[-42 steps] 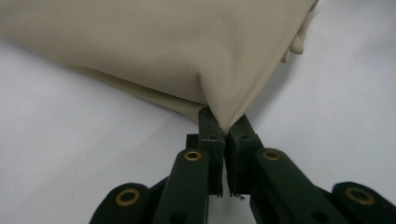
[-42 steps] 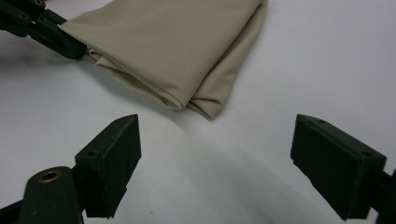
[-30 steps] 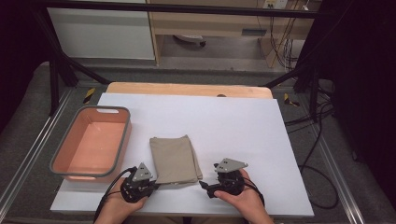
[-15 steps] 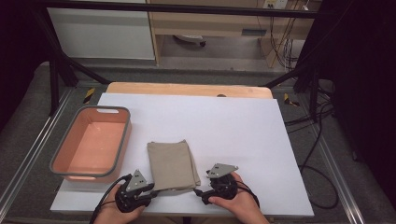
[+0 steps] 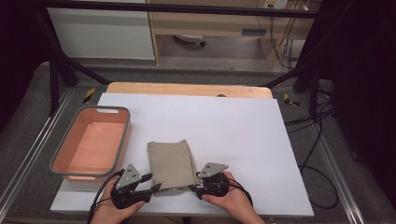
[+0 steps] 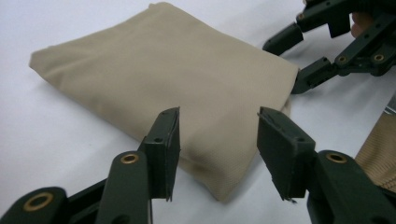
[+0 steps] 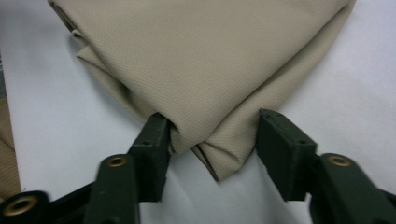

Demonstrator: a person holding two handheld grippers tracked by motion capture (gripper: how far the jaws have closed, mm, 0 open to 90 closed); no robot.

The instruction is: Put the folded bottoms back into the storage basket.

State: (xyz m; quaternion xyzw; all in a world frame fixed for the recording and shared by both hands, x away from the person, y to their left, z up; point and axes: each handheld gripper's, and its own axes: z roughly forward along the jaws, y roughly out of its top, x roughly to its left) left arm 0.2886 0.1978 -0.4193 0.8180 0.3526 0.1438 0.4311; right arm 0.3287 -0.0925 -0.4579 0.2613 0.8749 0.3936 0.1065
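A folded beige cloth (image 5: 171, 163) is seen lying flat on the white counter (image 5: 233, 135), near its front edge and just beside a salmon-coloured plastic basin (image 5: 92, 144) that stands empty to the left. The left gripper (image 5: 150, 183) is held at the cloth's near left corner; its jaws are spread, with the corner lying between them but not pinched, as the left gripper view shows (image 6: 215, 154). The right gripper (image 5: 194, 183) is placed at the near right corner, and in its own view (image 7: 210, 140) the bunched corner is straddled by spread jaws, one jaw touching the fabric, nothing clamped.

The work is judged to be at its very beginning: the cloth has been approached from both sides, yet no grasp has been made and the fabric is not lifted. What is left, it seems, is the closing of both pairs of jaws on the corners, then the lifting and either the unfolding of the cloth or its transfer to the basin; which of these is meant cannot be told
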